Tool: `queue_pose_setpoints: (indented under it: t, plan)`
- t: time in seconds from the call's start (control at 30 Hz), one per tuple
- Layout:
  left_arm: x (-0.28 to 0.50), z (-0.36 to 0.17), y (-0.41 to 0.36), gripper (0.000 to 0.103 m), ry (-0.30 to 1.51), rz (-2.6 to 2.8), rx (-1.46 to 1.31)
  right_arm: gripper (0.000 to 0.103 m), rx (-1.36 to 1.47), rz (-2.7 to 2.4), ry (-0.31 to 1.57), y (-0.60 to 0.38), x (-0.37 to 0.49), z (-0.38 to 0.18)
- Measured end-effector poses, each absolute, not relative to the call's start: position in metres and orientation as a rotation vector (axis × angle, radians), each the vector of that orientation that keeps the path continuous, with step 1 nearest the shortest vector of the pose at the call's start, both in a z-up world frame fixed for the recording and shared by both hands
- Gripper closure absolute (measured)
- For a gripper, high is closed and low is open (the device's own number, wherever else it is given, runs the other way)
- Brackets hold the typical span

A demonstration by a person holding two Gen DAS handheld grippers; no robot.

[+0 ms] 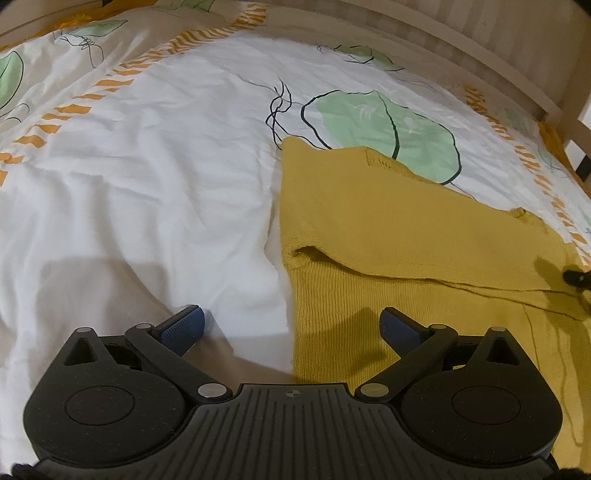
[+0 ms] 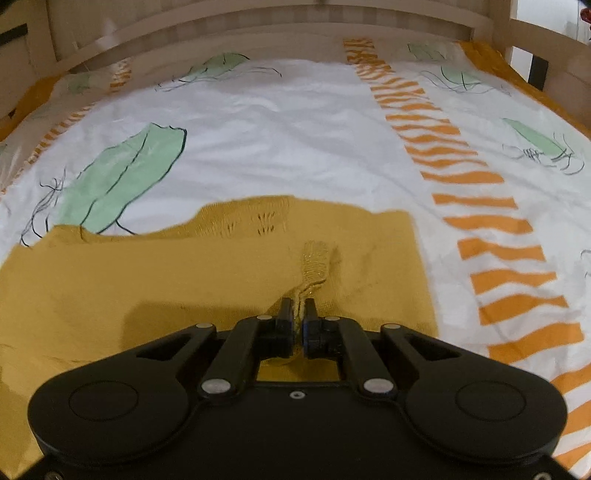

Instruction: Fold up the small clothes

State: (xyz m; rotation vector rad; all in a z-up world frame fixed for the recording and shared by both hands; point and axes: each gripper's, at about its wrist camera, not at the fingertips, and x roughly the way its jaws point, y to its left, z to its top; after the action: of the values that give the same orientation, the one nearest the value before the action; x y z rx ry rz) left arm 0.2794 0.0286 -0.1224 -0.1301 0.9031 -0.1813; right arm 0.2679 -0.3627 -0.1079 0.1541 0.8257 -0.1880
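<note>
The left claw (image 1: pixel 291 325) gapes wide over the yellow knit garment's (image 1: pixel 406 236) edge on the bedsheet (image 1: pixel 166 166).

A white cotton bedsheet (image 1: pixel 155 192) printed with green leaves and orange striped bands spread ahead of both tools; beyond it, farthest off, stood a pale wooden slatted bed frame (image 2: pixel 258 26)

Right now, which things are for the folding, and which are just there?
For the folding:
mustard knit sweater
right gripper, pinching a fold of it
left gripper, open over its edge

Just there:
leaf-print bedsheet
wooden bed frame
</note>
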Motion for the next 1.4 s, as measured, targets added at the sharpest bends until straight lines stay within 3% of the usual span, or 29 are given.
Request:
queue_pose_setpoints:
  t: [0.27,0.33,0.5,0.57,0.6,0.63,0.93,1.1,1.4]
  plan:
    - [0.278,-0.123,0.028,0.000,0.892,-0.177,-0.129,0.082,0.120,-0.189,0.790,-0.358,0.260,-0.112]
    - [0.277,-0.124,0.028,0.000,0.886,-0.175,-0.132,0.065,0.119,-0.181,0.767,-0.359,0.256,-0.114]
    - [0.274,-0.124,0.029,0.000,0.854,-0.161,-0.157,0.041,0.129,-0.136,0.691,-0.358,0.243,-0.121]
    - [0.273,-0.125,0.029,0.000,0.843,-0.151,-0.164,0.021,0.125,-0.122,0.670,-0.357,0.240,-0.124]
    - [0.273,-0.125,0.028,0.000,0.840,-0.148,-0.164,0.003,0.120,-0.130,0.669,-0.356,0.240,-0.125]
    - [0.273,-0.125,0.028,0.000,0.839,-0.147,-0.161,0.001,0.117,-0.144,0.670,-0.355,0.240,-0.127]
    - [0.274,-0.122,0.030,0.002,0.843,-0.174,-0.137,0.001,0.231,-0.096,0.608,-0.373,0.225,-0.120]
    - [0.268,-0.111,0.042,0.013,0.810,-0.188,-0.210,0.001,0.270,-0.070,0.566,-0.375,0.190,-0.097]
    - [0.207,-0.053,0.065,0.013,0.758,-0.198,-0.304,0.001,0.337,0.000,0.526,-0.382,0.097,-0.033]
